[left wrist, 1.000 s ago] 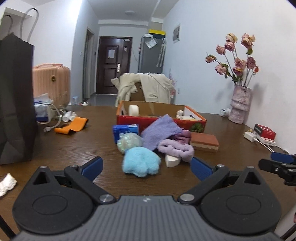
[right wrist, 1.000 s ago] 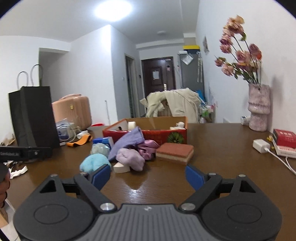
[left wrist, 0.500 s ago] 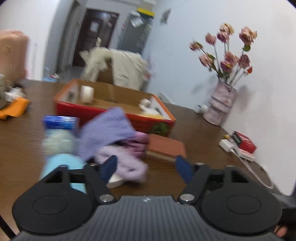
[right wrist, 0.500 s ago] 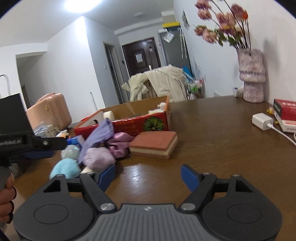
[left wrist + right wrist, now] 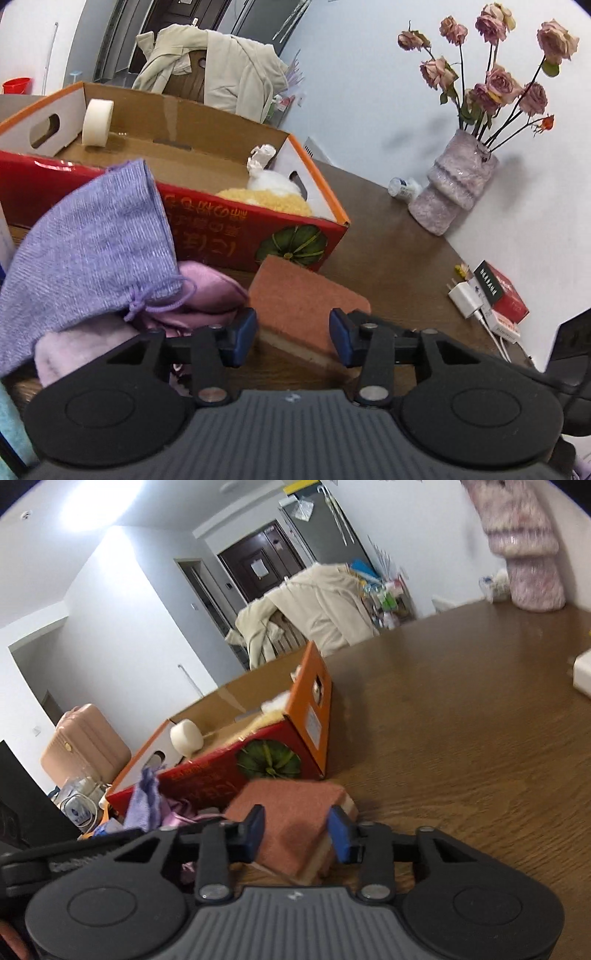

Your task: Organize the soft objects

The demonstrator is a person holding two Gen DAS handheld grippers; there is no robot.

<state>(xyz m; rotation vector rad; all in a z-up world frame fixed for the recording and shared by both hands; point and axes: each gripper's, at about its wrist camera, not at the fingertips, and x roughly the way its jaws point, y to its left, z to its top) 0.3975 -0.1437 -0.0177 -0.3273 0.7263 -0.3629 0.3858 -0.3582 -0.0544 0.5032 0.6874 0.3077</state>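
Note:
A rust-red sponge point(image 5: 303, 299) lies on the brown table in front of a red cardboard box point(image 5: 229, 229). My left gripper point(image 5: 293, 334) is open, its fingers either side of the sponge's near edge. My right gripper point(image 5: 297, 834) also straddles the sponge point(image 5: 291, 819), jaws partly closed and near its sides; contact is unclear. A lavender knit pouch point(image 5: 88, 243) and pink cloths point(image 5: 207, 291) are piled to the left. The box holds a white tape roll point(image 5: 96, 122) and a yellow and white plush point(image 5: 269, 192).
A pink vase of dried roses point(image 5: 456, 192) stands at the back right by the wall. A white charger point(image 5: 466, 297) and red box point(image 5: 502, 291) lie at the right. A chair with a beige coat point(image 5: 210, 70) stands behind the table.
Both grippers have moved forward and down to the sponge, and both have narrowed their jaws. The blue fluffy item has slid out of the left view.

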